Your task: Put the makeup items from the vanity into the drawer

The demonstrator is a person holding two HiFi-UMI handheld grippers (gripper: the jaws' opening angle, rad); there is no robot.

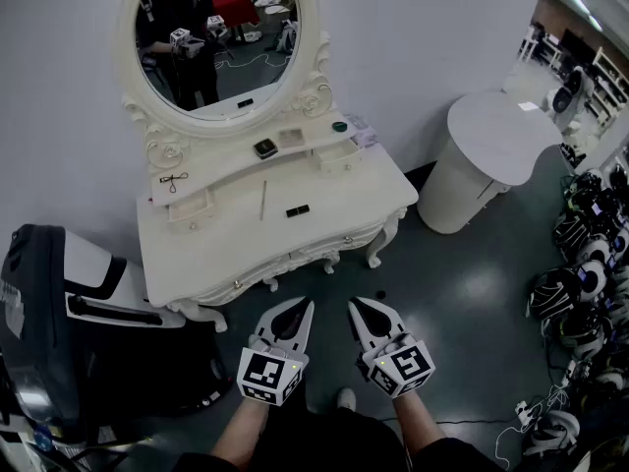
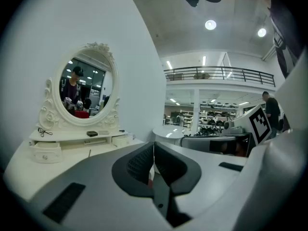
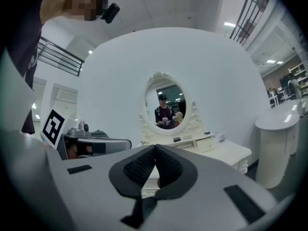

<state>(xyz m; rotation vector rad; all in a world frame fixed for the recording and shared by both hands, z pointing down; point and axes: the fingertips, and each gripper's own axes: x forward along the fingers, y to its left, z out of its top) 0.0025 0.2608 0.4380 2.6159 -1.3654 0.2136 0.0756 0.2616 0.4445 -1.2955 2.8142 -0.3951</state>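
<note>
Nearest, well short of the mirror (image 1: 218, 37), both claws hang side by side over the floor, pointing toward the desk (image 1: 226, 249). The left claw (image 1: 298, 310) has its jaws pressed together on nothing, and so does the right claw (image 1: 361, 309).

On the desk top, straight below the mirror, lies a thin stick (image 1: 263, 200) with its long axis running from the front edge toward the mirror. Just to its right lies a short black bar (image 1: 298, 209), set crosswise to the stick and parallel to the front edge.

On the raised shelf (image 1: 236, 170) at the mirror's foot sit a dark compact (image 1: 265, 148), a pale square case (image 1: 291, 138) beside it, and a green pot (image 1: 339, 126) further right. A black clip (image 1: 174, 179) lies under the mirror's left side.
</note>
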